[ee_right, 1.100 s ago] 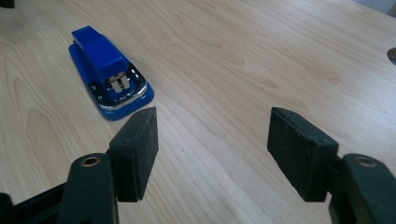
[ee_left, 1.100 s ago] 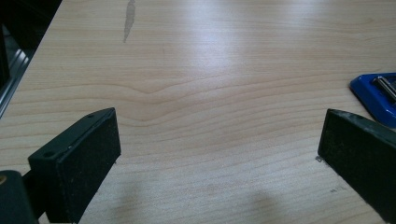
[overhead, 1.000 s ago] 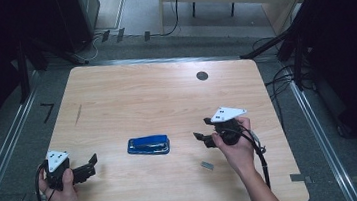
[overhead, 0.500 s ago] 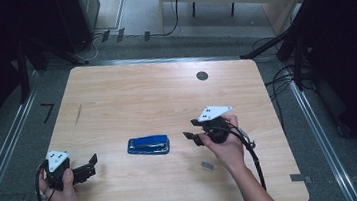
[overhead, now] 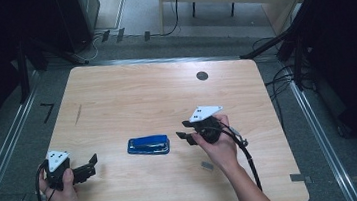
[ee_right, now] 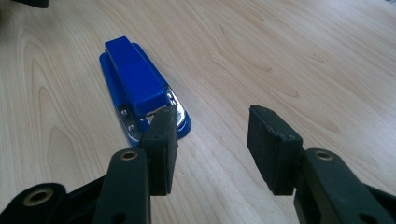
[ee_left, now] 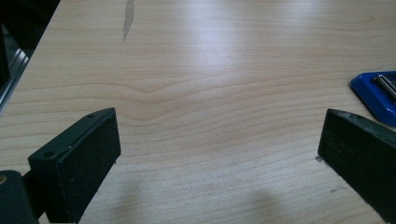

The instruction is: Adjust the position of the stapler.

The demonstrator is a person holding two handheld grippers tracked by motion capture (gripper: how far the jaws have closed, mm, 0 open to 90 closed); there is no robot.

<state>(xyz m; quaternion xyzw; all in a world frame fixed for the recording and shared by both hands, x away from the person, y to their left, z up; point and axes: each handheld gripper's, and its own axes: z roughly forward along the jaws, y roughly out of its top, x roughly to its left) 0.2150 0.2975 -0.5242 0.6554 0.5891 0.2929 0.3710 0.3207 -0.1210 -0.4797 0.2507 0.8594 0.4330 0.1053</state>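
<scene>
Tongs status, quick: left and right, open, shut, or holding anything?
Left tongs: open, nothing between them.
Right tongs: open, have just been closing, empty; the stapler lies just ahead.

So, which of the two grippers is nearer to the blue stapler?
The right gripper, beside the blue stapler at its right end, jaws pointing toward it. The left gripper rests farther off near the table's front left corner.

The person's two black tongs, left tongs and right tongs, each wear a grey three-cornered plate with small dark dots. A black cable trails from the right one. The jaws are flat black blocks with round screw holes.
</scene>
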